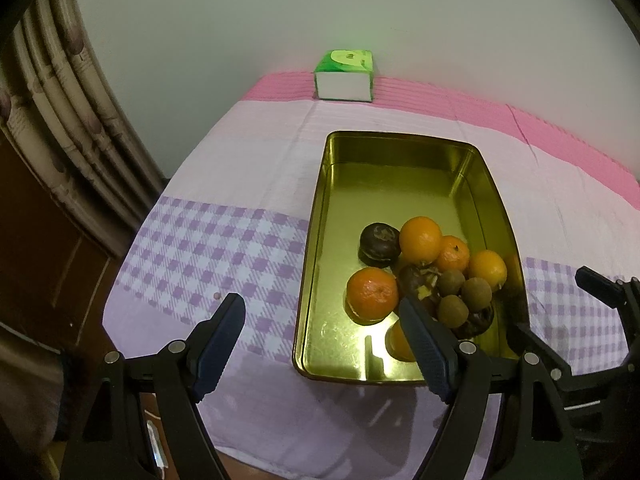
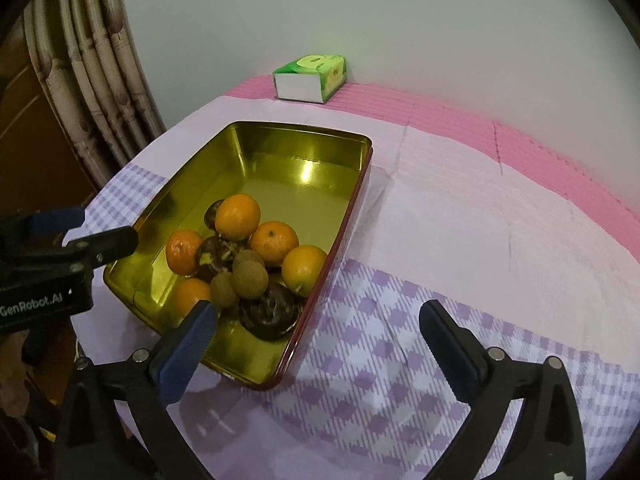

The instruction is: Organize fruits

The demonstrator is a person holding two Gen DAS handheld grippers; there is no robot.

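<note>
A gold metal tin (image 1: 400,148) (image 2: 296,144) stands on the checked cloth. Its near end holds several oranges (image 1: 420,240) (image 2: 238,216), dark mangosteens (image 1: 379,243) (image 2: 270,310) and small brown longans (image 1: 452,311) (image 2: 250,278), all heaped together. My left gripper (image 1: 322,318) hangs open over the tin's near left corner with nothing between its fingers. My right gripper (image 2: 318,322) stands wide open over the tin's near right wall, also empty. The right gripper's dark finger (image 1: 600,286) shows at the right edge of the left wrist view.
A green and white tissue box (image 1: 346,76) (image 2: 310,78) sits at the far edge by the wall, on a pink mat (image 1: 500,116). A curtain (image 1: 68,120) hangs at the left. A tiny pink speck (image 1: 217,296) lies on the cloth left of the tin.
</note>
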